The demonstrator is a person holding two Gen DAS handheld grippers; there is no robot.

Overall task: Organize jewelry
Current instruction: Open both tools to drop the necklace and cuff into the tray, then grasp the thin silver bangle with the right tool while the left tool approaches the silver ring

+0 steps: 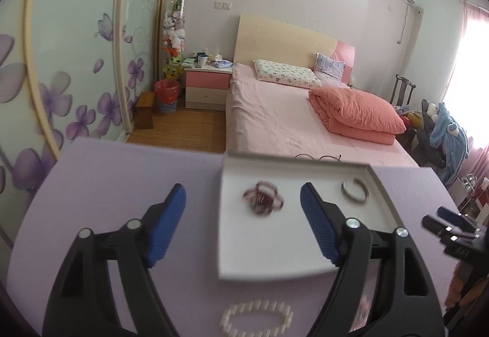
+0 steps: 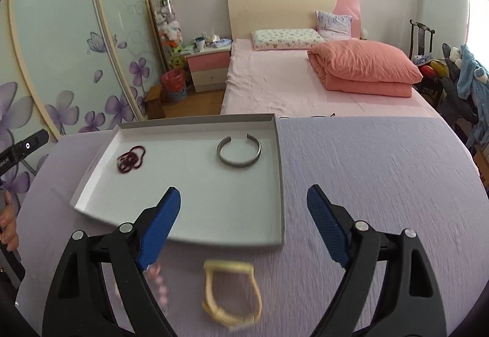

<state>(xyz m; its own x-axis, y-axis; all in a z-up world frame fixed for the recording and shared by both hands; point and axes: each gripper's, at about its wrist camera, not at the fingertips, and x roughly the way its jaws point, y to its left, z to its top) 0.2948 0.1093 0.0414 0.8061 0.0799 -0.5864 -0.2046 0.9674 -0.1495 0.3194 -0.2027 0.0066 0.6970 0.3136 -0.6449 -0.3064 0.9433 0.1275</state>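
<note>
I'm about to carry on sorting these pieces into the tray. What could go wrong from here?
1. The tray is light card; a gripper reaching in could nudge it, shifting the cuff and the dark red bracelet.
2. The pearl bracelet lies flat, so the left gripper, open above it, may slip off the beads.
3. The pink beads lie close beside the yellow bracelet, so the open right gripper might snag both.

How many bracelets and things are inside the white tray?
2. A dark red bead bracelet lies at the left of the tray, and a silver bangle lies toward its far right corner. The other pieces lie outside, on the purple cloth.
</note>
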